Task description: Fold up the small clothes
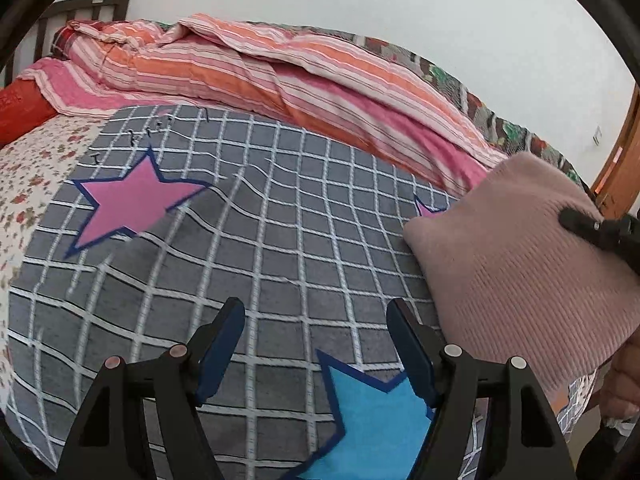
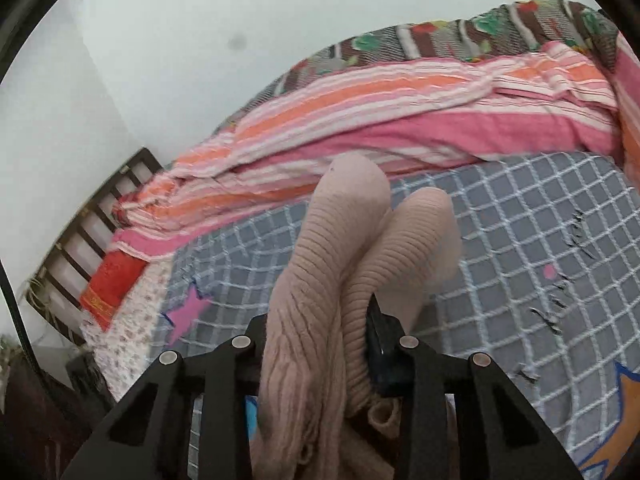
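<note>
A: We start with the grey checked blanket (image 1: 280, 240) that covers the bed, with the striped quilt (image 1: 280, 76) bunched behind it. Where is our garment?

B: The pink ribbed knit (image 2: 320, 280) is bunched in our right gripper (image 2: 320, 332), whose jaws are clamped on its folds, holding it up off the blanket.

A: How will it handle?

B: We judge it soft, light and floppy, and likely to sag. We would take it by the corners or hem, never mid-panel.

A: And our other side?

B: Our left gripper (image 1: 316, 344) hovers low over the blue star (image 1: 376, 420), its jaws spread and holding nothing, with the knit near its right.
</note>
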The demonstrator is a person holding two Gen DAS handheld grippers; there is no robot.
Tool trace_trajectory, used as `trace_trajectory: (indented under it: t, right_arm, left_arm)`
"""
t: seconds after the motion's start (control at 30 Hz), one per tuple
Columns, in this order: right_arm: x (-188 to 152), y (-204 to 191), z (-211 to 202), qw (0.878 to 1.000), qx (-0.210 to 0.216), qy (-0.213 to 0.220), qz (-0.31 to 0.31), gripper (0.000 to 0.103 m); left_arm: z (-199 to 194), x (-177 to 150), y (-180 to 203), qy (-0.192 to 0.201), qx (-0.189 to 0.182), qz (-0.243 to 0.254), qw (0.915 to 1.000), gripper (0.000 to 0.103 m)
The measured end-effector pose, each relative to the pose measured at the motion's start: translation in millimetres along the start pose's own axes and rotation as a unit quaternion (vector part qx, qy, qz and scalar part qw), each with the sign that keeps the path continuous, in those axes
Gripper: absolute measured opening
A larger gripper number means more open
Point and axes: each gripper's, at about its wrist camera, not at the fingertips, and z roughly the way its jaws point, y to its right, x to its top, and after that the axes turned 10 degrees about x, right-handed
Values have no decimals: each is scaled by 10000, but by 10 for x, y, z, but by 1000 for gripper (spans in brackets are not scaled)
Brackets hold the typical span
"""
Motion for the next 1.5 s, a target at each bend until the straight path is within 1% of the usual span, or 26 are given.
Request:
trace_trajectory:
  t: [0.1,0.17,0.23,0.3,0.4,0.43,0.47,0.5,0.53,0.63,0.7,0.8,0.83,0.87,1.03,1.07,1.1,1.13,1.17,1.23,1.3,1.33,1.37,1.4,1.47,1.5]
  right_arm:
    - [26,-7,36,9977,595,232,245,34]
    - [-27,197,80,9903,1122,406,713,34]
    - [-118,399,160,9866,1205,435,1012,34]
    - [-286,683,265,9879,896,353,1217,34]
    - [-575,1111,420,9874,138,-123,1573,36]
    - [-655,1236,394,9861,109,-100,1656,37]
    - [-694,1310,353,9853,237,-39,1690,38]
    - [-712,1344,299,9855,339,0,1665,38]
    - [-710,1328,245,9873,326,39,1555,38]
    - [-688,1217,135,9948,57,84,1013,38]
    - [-690,1148,85,9977,-93,72,675,38]
    - [-728,1086,-4,9993,-189,47,327,38]
    - [-752,1082,-48,9996,-123,42,264,38]
    - [-755,1051,-63,9997,-75,31,223,38]
    - [-848,988,-198,9997,176,-46,146,38]
    - [-856,991,-179,9996,216,-66,187,37]
    - [-869,995,-164,9994,223,-90,230,35]
    - [-881,996,-128,9993,242,-115,257,20]
    - [-885,990,-113,9993,247,-113,249,12]
    - [-905,966,-161,9995,249,72,174,11]
    - [-935,949,-166,9988,439,132,168,10]
    - [-967,944,-108,9983,551,17,208,10]
    - [-998,945,-56,9982,542,-94,223,10]
    - [-1052,934,14,9988,413,-210,182,10]
    - [-1107,906,28,9994,257,-210,44,10]
    - [-1113,895,14,9995,227,-197,15,10]
  left_arm:
    - [-19,48,-67,34,60,-13,10000,71]
    - [-13,46,-87,28,113,4,9999,71]
    - [3,31,-86,5,139,31,9999,71]
    - [25,-15,-71,-31,109,99,9999,71]
    - [58,-129,-21,-113,4,259,9996,71]
    - [76,-177,8,-167,-56,332,9993,71]
    - [84,-234,48,-236,-195,435,9986,70]
    - [83,-293,89,-294,-374,552,9973,70]
    - [64,-371,141,-336,-595,685,9953,70]
    - [-48,-613,319,-369,-1056,1115,9874,70]
    - [-99,-720,411,-380,-1135,1330,9839,70]
    - [-94,-853,586,-408,-994,1689,9798,70]
    - [-72,-889,651,-425,-903,1807,9785,68]
    - [-41,-919,716,-466,-834,1919,9767,62]
    - [56,-974,997,-499,-732,2182,9719,43]
    - [57,-970,1043,-435,-664,2204,9722,34]
    - [47,-970,1061,-351,-577,2189,9734,19]
    - [34,-944,1064,-267,-537,2156,9746,16]
    - [-3,-902,1032,-207,-644,2079,9758,13]
    - [-88,-795,875,-18,-917,1753,9802,12]
    - [-81,-675,667,14,-935,1412,9855,12]
    - [-32,-646,581,-65,-903,1304,9873,11]
    - [39,-630,503,-216,-917,1179,9885,12]
    - [99,-626,441,-372,-1006,1037,9888,12]
    - [156,-666,367,-605,-1245,813,9870,12]
    - [158,-683,359,-622,-1270,795,9868,14]
